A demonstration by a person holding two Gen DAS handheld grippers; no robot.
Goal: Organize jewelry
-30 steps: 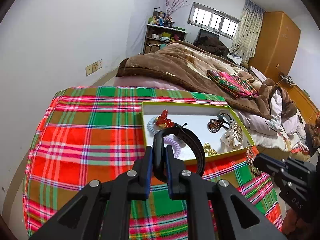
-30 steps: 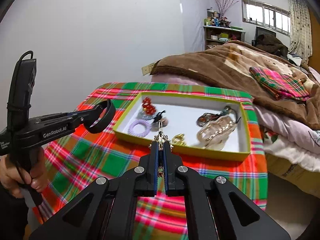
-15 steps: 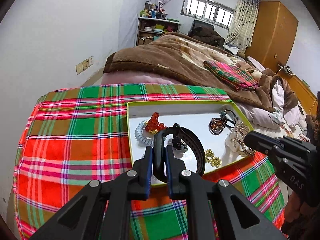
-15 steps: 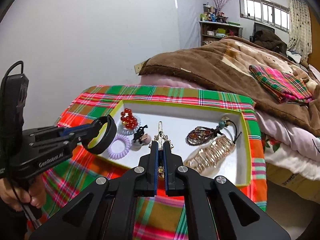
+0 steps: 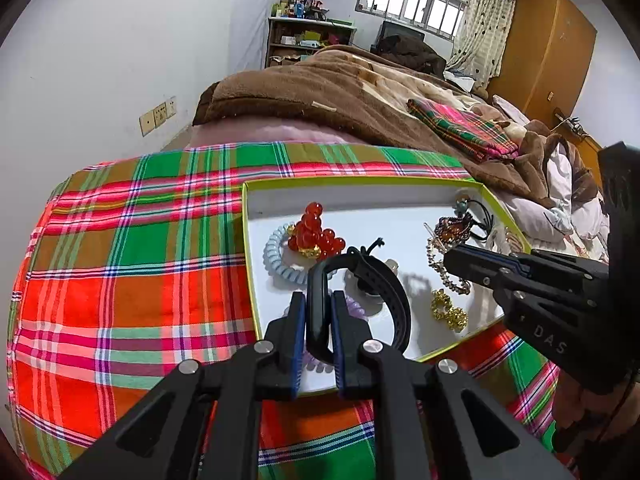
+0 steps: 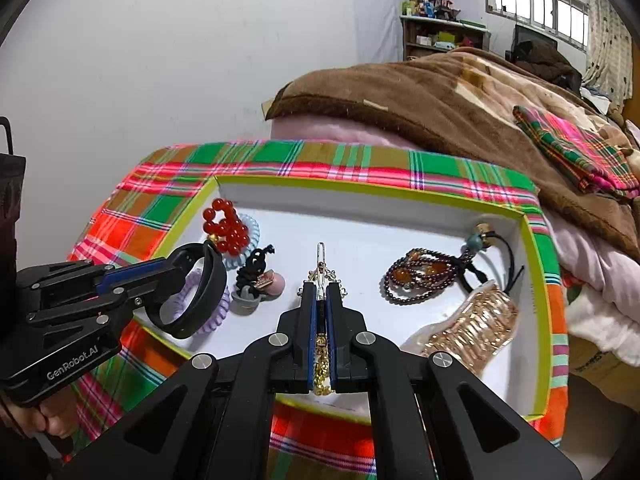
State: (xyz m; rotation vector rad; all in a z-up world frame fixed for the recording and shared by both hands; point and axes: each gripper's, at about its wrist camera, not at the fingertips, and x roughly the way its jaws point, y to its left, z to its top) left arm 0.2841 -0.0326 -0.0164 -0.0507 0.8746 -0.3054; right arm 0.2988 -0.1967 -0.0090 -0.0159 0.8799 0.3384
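Observation:
A white tray with a lime-green rim lies on a plaid cloth. My left gripper is shut on a black wristband and holds it over the tray's near left corner; it also shows in the right wrist view. My right gripper is shut on a silver hair clip with gold beads above the tray's middle; it also shows in the left wrist view. In the tray lie red beads, a pale blue coil tie, a dark bead bracelet and a gold claw clip.
The plaid cloth covers a small table that drops off at the front and left. A bed with a brown blanket lies just behind the table. A white wall is at the left, a wooden wardrobe far right.
Both grippers have moved forward over the tray with their loads. The left one now holds the wristband above the tray's near left corner; the right one is above the middle.

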